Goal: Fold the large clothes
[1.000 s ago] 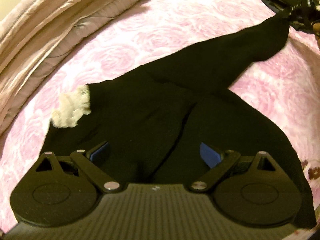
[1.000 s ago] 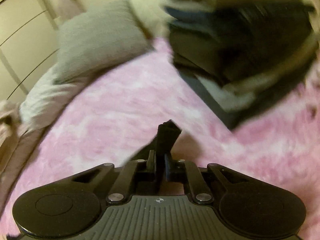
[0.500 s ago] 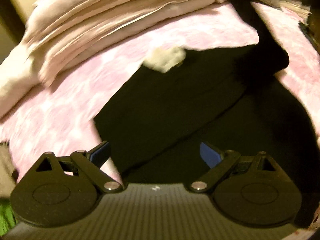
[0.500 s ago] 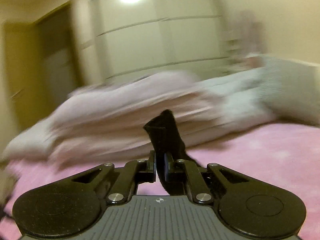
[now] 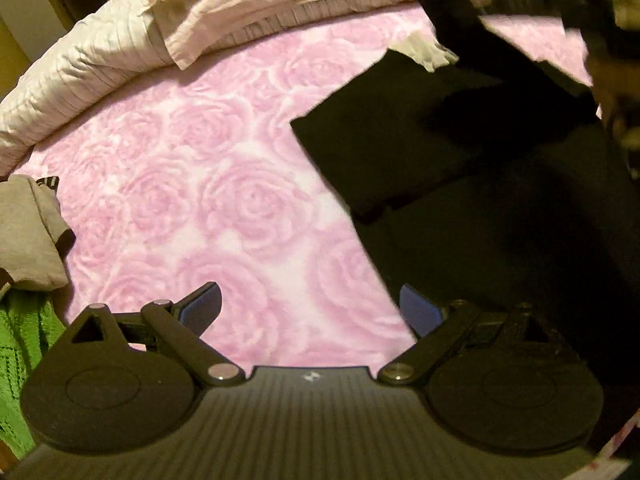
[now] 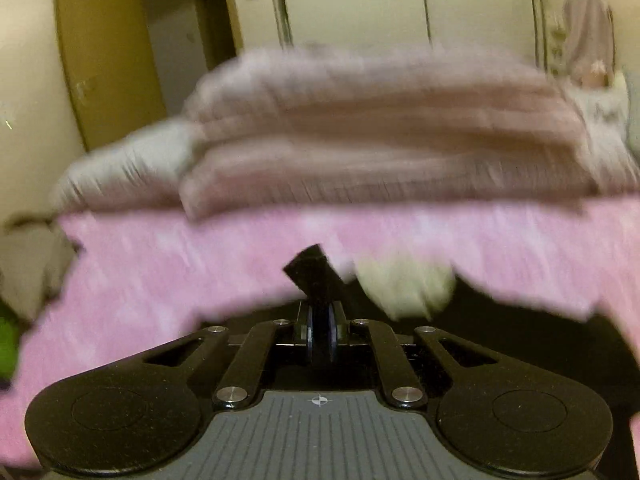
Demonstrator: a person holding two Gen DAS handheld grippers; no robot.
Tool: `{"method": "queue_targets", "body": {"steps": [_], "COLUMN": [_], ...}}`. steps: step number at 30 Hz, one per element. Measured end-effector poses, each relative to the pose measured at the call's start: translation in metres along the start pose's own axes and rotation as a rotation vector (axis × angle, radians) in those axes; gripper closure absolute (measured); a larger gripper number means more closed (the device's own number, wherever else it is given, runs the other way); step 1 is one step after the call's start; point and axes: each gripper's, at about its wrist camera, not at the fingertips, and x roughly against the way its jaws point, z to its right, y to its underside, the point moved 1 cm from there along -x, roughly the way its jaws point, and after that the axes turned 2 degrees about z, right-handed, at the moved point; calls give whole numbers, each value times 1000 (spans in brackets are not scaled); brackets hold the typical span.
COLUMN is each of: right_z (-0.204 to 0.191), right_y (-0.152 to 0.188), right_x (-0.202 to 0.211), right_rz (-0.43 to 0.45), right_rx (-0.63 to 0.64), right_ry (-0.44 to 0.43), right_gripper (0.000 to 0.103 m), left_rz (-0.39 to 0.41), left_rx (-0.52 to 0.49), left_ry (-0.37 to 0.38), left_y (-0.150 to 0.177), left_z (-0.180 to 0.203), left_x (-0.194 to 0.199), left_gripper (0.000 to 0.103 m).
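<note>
- The black garment (image 5: 460, 168) lies on the bed's pink rose-patterned blanket (image 5: 224, 184), toward the right side of the left wrist view. 1 panel already sits doubled over the lower layer, with a straight folded edge facing the bare blanket.
- Judging from that, the fold is partly made: at least 1 layer is turned over, but the piece is not yet a compact stack, and a strip of it is up in the air, so more folds and a final smoothing appear to be left.
- A pale lacy trim (image 5: 424, 50) shows at the far edge of the garment, near the heaped pinkish bedding (image 5: 280, 4).
- The right gripper (image 6: 320, 322) has its fingers pinched close together on a black end of the garment (image 6: 314, 270), which sticks up between them. The rest of the dark cloth spreads below and to the right of it in the blurred right wrist view.
- The left gripper (image 5: 310, 308) has its fingers spread wide with nothing between them. It hovers over bare blanket, with the garment's edge just beside its right-hand blue pad (image 5: 418, 314).
- A grey cloth (image 5: 28, 232) and a green knit (image 5: 20, 356) lie at the left edge, well apart from the black garment; whether they wait for folding I cannot tell.
</note>
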Motion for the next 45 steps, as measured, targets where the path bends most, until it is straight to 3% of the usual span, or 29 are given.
{"method": "queue_targets", "body": {"steps": [3,7,12,13,16,17,20,24,26,30,35,37,40,45], "right_z": [-40,-40,-28,-30,-34,-36,-28,25,64,146,214,236,259,253], "right_y": [-7,18,39,42,51,53,59,60,59,55,66,72,74,60], "right_x": [-16,-44,-51,-49,-40,-34,-14,15,25,32,12,13,22,42], "right_rz": [8,-103,-210,-245,-283,-293,-321,-340,-346,-330,-394,-406,-400,-407], "right_rx": [68,26,-17,-21,-26,-19,-3,-50,-81,-150,-216,-210,-236,-204], "right_ry": [-112,-88,-75,-83,-142,-162,-149,-11,76,197,178,201,173,141], "right_gripper": [99,99,98,93,49,46,46,45,46,54,61,63,72,71], "left_rz": [1,14,-11,-15,-6,-1,18,49,62,74,31,-8,-1,-22], "left_rx": [13,28,33,33,24,23,21,9,8,10,68,64,63,70], "left_ry": [-6,-19,-13,-10,-3,0,10,42,78,160,259,245,216,146], "left_y": [-1,1,11,12,8,5,-7,-30,-43,-70,-86,-85,-85,-80], "left_z": [-11,-23,-28,-28,-26,-25,-22,-9,1,27,57,67,73,78], "left_x": [-2,-1,-9,-10,-9,-8,-12,-30,-44,-73,-120,-138,-142,-118], "left_gripper": [9,9,9,9,9,9,9,10,16,40,44,43,41,41]}}
